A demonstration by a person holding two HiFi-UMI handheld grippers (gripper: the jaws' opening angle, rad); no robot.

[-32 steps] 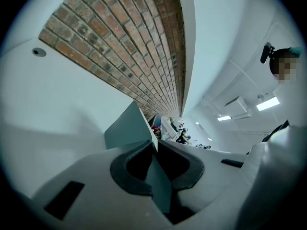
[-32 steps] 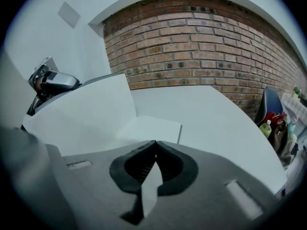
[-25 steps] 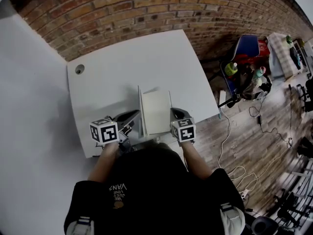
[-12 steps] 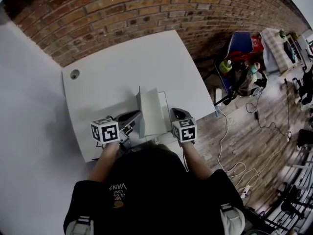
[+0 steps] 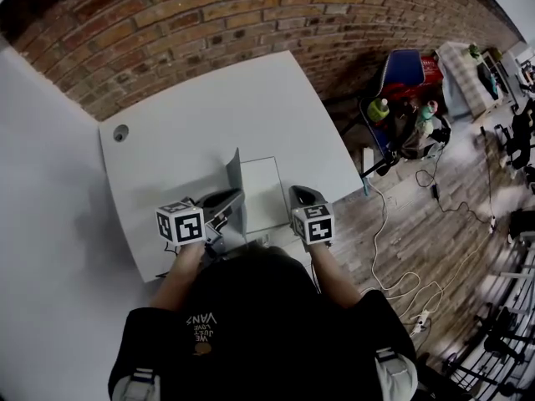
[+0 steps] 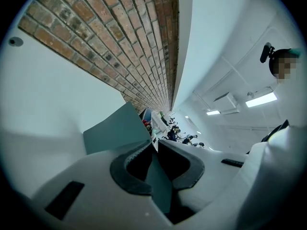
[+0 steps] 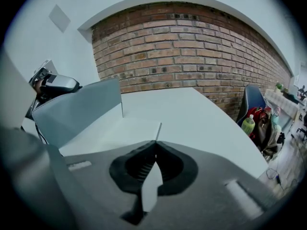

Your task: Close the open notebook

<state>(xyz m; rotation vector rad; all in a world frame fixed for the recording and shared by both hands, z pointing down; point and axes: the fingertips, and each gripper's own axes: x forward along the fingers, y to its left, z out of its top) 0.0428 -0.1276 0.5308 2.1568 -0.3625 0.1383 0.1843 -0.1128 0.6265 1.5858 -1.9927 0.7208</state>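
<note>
We pinch the notebook's point(image 5: 261, 192) raised cover point(image 6: 117, 128) in our left gripper point(image 6: 154, 146), seemingly to fold it shut, while our right gripper point(image 7: 154, 147) clamps the pages point(image 7: 115, 131) steady.

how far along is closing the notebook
Done: cover lifted, standing about upright. In hand: left gripper, jaws just eased wider, has the cover between them; right gripper pinches the page edge. Left: lower the cover onto the page.

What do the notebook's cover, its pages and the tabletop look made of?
Notebook cover: thin grey-green card, matte; it stands stiff on its own.
Pages: likely white paper, thin edge.
Tabletop: smooth white laminate, perhaps; even, plain surface.
</note>
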